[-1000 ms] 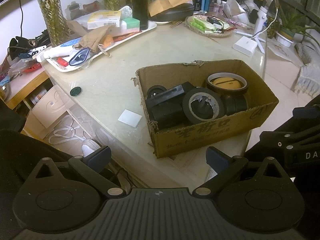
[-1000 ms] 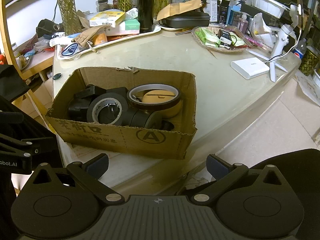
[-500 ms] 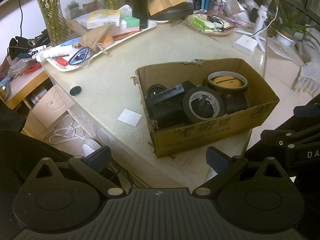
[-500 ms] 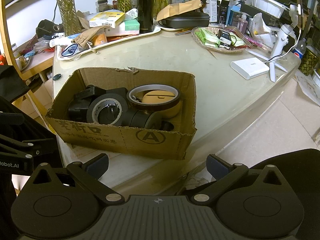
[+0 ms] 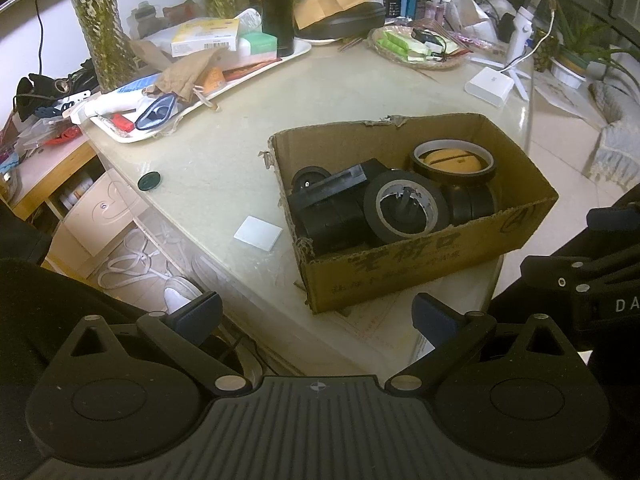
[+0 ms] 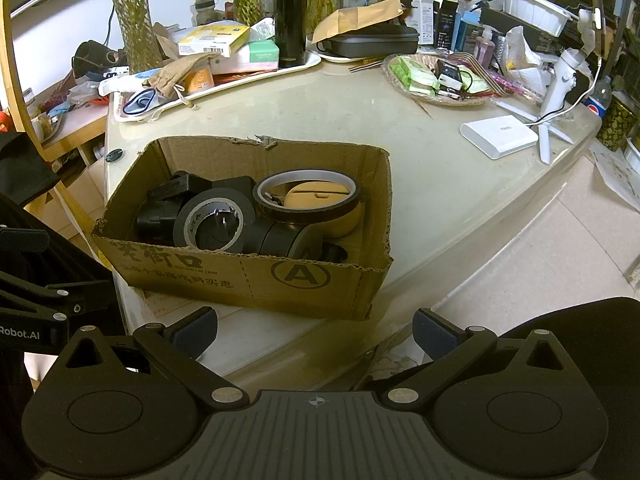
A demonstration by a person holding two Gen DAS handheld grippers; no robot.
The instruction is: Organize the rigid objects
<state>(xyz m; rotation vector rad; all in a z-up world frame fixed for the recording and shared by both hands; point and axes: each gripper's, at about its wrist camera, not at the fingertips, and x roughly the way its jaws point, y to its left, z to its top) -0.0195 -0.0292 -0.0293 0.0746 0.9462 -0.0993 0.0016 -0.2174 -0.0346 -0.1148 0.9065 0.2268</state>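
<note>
Left wrist view
Left claw (image 5: 316, 317): fingers spread wide, holding nothing, hanging off the near edge of the surface (image 5: 224, 168).
Cardboard box (image 5: 420, 264): sits at the near edge of the surface, top open, just ahead of the claw.
Box contents: a black tape roll (image 5: 406, 208) tilted against a black block (image 5: 332, 208), an amber tape roll (image 5: 454, 162) toward the far right corner, more black rolls beneath.
Around: a white square card (image 5: 258, 233) and a dark round cap (image 5: 149, 181) lie left of the box near the surface's left edge; a cluttered white tray (image 5: 200, 96) along the far left edge; a white flat box (image 5: 489, 86) by the right edge.
Right claw body (image 5: 592, 284): visible at the frame's right.

Right wrist view
Right claw (image 6: 314, 330): fingers wide apart, empty, below the near edge of the surface (image 6: 440, 184).
Cardboard box (image 6: 248, 276): its printed front wall stands between the claw and the tape rolls.
Far edge: a black flask (image 6: 291, 16), glass vases (image 6: 132, 20), a wicker basket of packets (image 6: 436, 80).
</note>
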